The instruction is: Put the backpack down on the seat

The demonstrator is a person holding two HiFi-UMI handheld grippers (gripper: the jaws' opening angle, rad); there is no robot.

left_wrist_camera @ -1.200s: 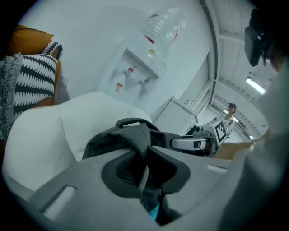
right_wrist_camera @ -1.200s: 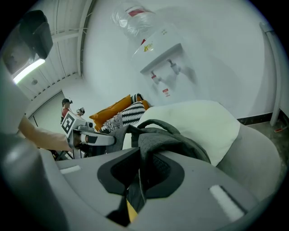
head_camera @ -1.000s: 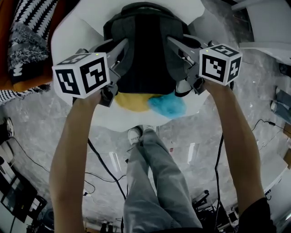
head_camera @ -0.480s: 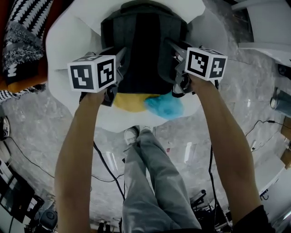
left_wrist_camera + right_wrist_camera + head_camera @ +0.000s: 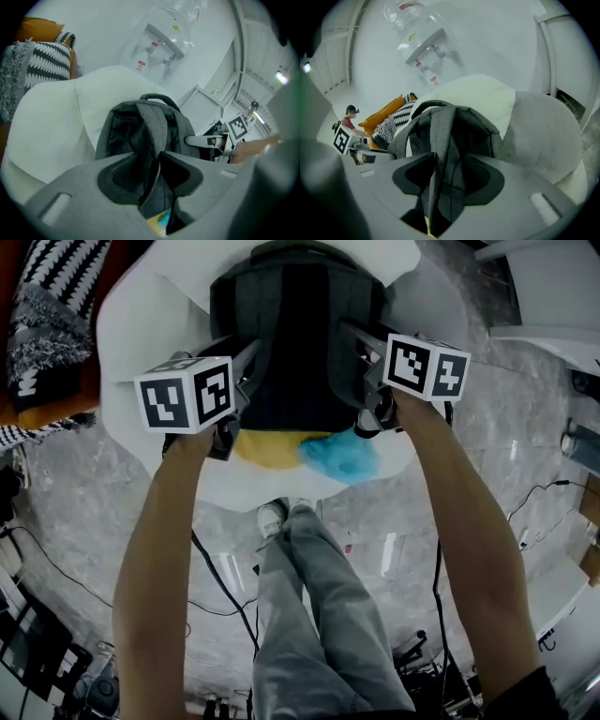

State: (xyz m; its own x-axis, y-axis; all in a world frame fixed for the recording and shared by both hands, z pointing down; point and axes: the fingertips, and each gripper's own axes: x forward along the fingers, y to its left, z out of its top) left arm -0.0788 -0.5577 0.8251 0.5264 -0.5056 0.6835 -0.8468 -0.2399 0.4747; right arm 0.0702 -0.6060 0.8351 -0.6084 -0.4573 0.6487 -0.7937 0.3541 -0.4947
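The grey and black backpack (image 5: 295, 334) stands on the white cushioned seat (image 5: 131, 343), leaning on its backrest. My left gripper (image 5: 246, 367) is at the pack's left shoulder strap (image 5: 150, 136), and my right gripper (image 5: 361, 348) is at the right strap (image 5: 440, 140). In the left gripper view the jaws (image 5: 157, 157) are opening with the strap hanging between the pads. In the right gripper view the jaws (image 5: 436, 161) are opening too, with the strap loose in the gap. The pack's top handle (image 5: 157, 97) sticks up.
A yellow thing (image 5: 272, 448) and a blue thing (image 5: 342, 457) lie on the seat's front edge below the pack. A striped cushion (image 5: 56, 296) is on an orange sofa at left. My legs (image 5: 309, 615) and cables (image 5: 220, 587) are on the marble floor. A water dispenser (image 5: 161, 42) stands behind.
Both grippers moved forward and closer together with the straps, and the backpack settled lower against the backrest. In the last half second almost nothing shifted.
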